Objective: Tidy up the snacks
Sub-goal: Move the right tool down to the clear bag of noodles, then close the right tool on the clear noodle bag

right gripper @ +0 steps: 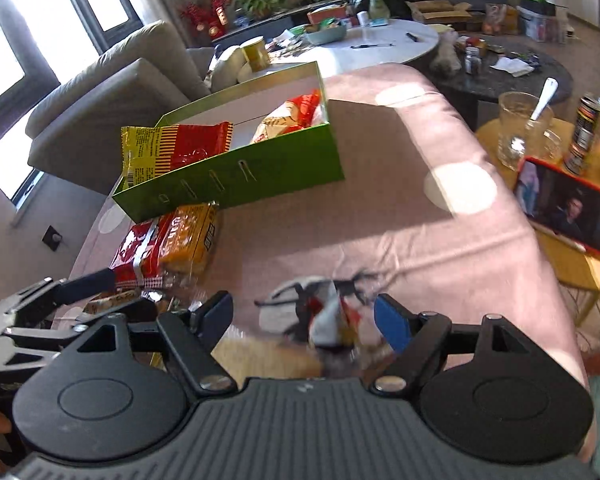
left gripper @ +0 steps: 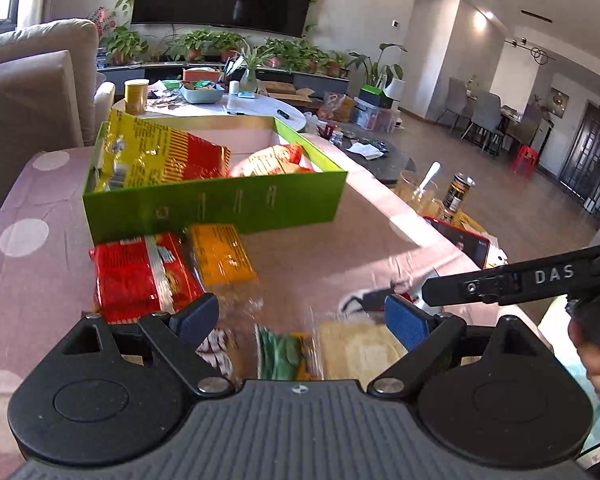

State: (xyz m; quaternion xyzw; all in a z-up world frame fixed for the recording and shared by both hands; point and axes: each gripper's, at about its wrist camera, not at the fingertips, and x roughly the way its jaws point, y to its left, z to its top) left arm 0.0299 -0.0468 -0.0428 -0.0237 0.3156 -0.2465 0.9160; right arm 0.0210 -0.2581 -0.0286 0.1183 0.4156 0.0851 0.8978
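A green box (left gripper: 220, 208) (right gripper: 260, 176) stands on the pink dotted table and holds a yellow-red snack bag (left gripper: 160, 156) (right gripper: 176, 146) and a pale orange bag (left gripper: 272, 160) (right gripper: 288, 118). In front of it lie a red packet (left gripper: 140, 276) (right gripper: 144, 252) and an orange packet (left gripper: 220, 256) (right gripper: 192, 236). My left gripper (left gripper: 300, 320) is open over a clear-wrapped snack pack (left gripper: 288, 348). My right gripper (right gripper: 304, 316) is open over a blurred white-and-red packet (right gripper: 328, 320). The right gripper shows in the left view (left gripper: 520, 280), the left gripper in the right view (right gripper: 60, 292).
A small wooden side table (right gripper: 580, 264) at the right carries a red-cased phone (right gripper: 564, 208), a glass with a spoon (right gripper: 520, 132) and a can (right gripper: 584, 136). A sofa (right gripper: 112, 92) is behind the box. A cluttered white table (left gripper: 220, 104) stands farther back.
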